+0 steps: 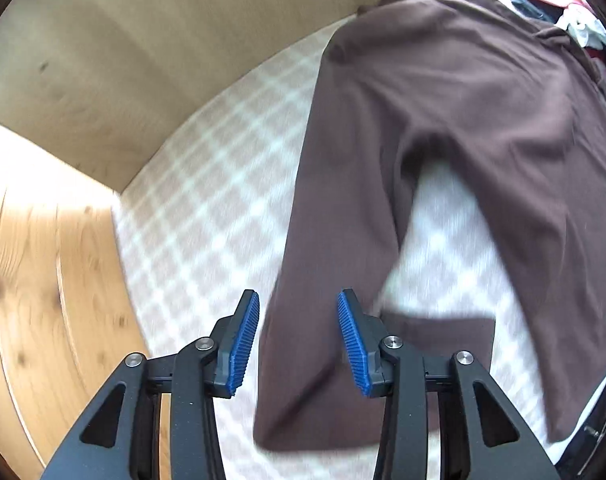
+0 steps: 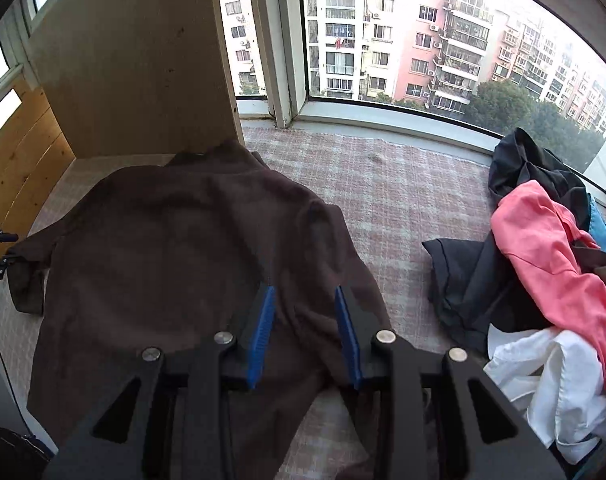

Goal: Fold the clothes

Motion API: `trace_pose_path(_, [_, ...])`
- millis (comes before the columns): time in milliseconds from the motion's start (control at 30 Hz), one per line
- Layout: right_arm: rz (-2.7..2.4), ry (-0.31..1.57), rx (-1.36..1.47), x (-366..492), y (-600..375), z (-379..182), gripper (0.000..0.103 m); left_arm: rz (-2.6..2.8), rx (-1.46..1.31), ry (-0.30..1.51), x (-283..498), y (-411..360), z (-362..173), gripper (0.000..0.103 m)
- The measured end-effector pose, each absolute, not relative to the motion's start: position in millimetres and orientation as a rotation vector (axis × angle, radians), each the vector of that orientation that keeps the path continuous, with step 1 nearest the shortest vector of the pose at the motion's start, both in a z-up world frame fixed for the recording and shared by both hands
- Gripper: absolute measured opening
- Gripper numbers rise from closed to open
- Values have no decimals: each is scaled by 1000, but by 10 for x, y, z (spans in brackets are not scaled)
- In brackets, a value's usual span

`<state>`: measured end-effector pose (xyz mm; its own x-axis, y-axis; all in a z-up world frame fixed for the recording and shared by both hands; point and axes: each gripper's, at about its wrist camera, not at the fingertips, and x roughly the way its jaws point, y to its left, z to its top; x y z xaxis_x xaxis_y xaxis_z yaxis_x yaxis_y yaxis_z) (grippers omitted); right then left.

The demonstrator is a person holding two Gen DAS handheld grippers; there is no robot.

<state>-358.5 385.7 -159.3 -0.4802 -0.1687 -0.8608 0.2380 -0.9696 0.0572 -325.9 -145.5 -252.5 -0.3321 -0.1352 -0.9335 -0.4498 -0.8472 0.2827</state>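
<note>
Left gripper (image 1: 298,300) hangs part open over the brown trousers (image 1: 443,128), blue pads (image 1: 245,340) apart with nothing pinched between them; the cloth below is blurred. Right gripper (image 2: 304,292) is also part open above the same trousers (image 2: 175,248), its jaws gripping nothing. The trousers lie spread flat on the checked mat (image 2: 395,188), one leg reaching toward the wooden panel (image 2: 135,56). To the right sits a heap of clothes (image 2: 543,248), pink, black and white, just off the trousers. Beyond the mat is the window (image 2: 423,32).
</note>
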Motion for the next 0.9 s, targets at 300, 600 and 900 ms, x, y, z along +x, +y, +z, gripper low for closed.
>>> trace_pose_path(300, [-2531, 37, 1469, -3142, 3859, -1659, 31, 2286, -1833, 418, -3210, -1766, -2702, 17])
trace_pose_path(600, [-2579, 17, 1517, -2816, 4076, -1585, 31, 2584, -1892, 1029, -3505, -2001, -2263, 36])
trace_pose_path(900, [-2492, -27, 1683, -1797, 4247, -1913, 31, 2531, -1856, 1000, -2817, -2111, -2068, 56])
